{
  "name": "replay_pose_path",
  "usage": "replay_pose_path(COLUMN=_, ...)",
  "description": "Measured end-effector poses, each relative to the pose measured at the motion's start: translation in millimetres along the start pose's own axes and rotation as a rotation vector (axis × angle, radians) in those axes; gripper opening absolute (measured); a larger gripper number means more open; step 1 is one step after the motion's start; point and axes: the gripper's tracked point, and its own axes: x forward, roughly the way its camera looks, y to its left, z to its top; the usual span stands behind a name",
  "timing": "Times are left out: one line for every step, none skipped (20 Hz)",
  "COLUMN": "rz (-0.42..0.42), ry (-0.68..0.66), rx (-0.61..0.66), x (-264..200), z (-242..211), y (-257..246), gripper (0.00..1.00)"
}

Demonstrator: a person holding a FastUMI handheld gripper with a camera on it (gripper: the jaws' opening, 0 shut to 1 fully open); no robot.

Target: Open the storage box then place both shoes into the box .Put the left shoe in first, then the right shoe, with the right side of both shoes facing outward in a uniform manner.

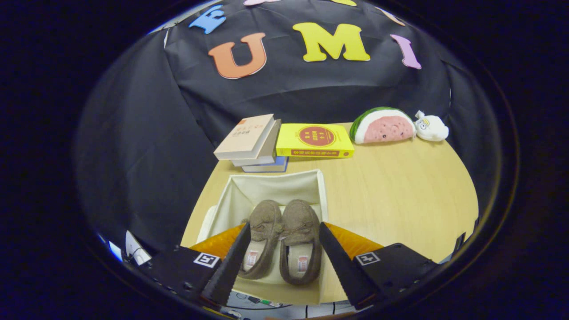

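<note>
Books (251,142), a stack of three, sit on the counter (400,191) just beyond the far left corner of the box (275,186). The top one is tan and lies askew on the two below.

Box next: pale fabric, lid off, open at the top, standing on the counter below my hand-held gripper (281,238). Both shoes lie inside it, side by side and touching, toes pointing away from me toward the far wall of the box, heels toward me. Left shoe (262,235) nearer the left wall, right shoe (302,240) nearer the right wall. Both brown and fuzzy, with pale insoles showing.

My hand-held gripper hangs over the near part of the box, fingers spread wide and holding nothing. The left fingertip sits over the outer edge of the left shoe, the right fingertip over the box's right wall, just beside the right shoe. The pair lies between the fingers; I cannot tell if either finger touches anything.

Yellow book (314,140) lies flat just right of the stack, beyond the box.

Watermelon plush (382,126) rests further right, at the counter's far edge.

White plush (431,128) lies touching the watermelon's right end.
</note>
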Motion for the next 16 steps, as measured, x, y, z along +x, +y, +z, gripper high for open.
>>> replay_pose_path(rz=0.015, ry=-0.019, rx=-0.014, x=-7.8, z=3.2, y=0.1, gripper=0.96)
replay_pose_path(rz=0.021, ry=-0.043, rx=-0.027, x=-15.6, z=6.7, y=-2.1, gripper=0.97)
replay_pose_path(rz=0.019, ry=-0.076, rx=-0.038, x=-24.7, z=11.6, y=-6.5, gripper=0.96)
replay_pose_path(rz=0.010, ry=-0.107, rx=-0.054, x=-33.3, z=15.3, y=-12.0, gripper=0.96)
replay_pose_path(rz=-0.003, ry=-0.133, rx=-0.073, x=-41.6, z=17.7, y=-18.9, gripper=0.96)
replay_pose_path(rz=-0.019, ry=-0.156, rx=-0.093, x=-49.2, z=19.1, y=-25.6, gripper=0.96)
replay_pose_path(rz=-0.039, ry=-0.172, rx=-0.109, x=-55.8, z=19.2, y=-33.3, gripper=0.96)
replay_pose_path(rz=-0.062, ry=-0.188, rx=-0.120, x=-61.4, z=19.2, y=-42.2, gripper=0.96)
replay_pose_path(rz=-0.083, ry=-0.206, rx=-0.126, x=-66.6, z=20.0, y=-50.9, gripper=0.96)
replay_pose_path(rz=-0.100, ry=-0.222, rx=-0.130, x=-72.3, z=20.5, y=-58.3, gripper=0.96)
replay_pose_path(rz=-0.110, ry=-0.239, rx=-0.134, x=-78.0, z=21.2, y=-64.4, gripper=0.96)
replay_pose_path(rz=-0.114, ry=-0.263, rx=-0.137, x=-82.9, z=22.7, y=-69.0, gripper=0.96)
replay_pose_path(rz=-0.123, ry=-0.288, rx=-0.141, x=-88.5, z=24.0, y=-74.7, gripper=0.97)
replay_pose_path(rz=-0.136, ry=-0.315, rx=-0.143, x=-93.9, z=26.1, y=-81.8, gripper=0.97)
replay_pose_path(rz=-0.150, ry=-0.343, rx=-0.144, x=-100.1, z=27.8, y=-88.7, gripper=0.97)
replay_pose_path(rz=-0.161, ry=-0.370, rx=-0.147, x=-104.8, z=28.0, y=-93.7, gripper=0.97)
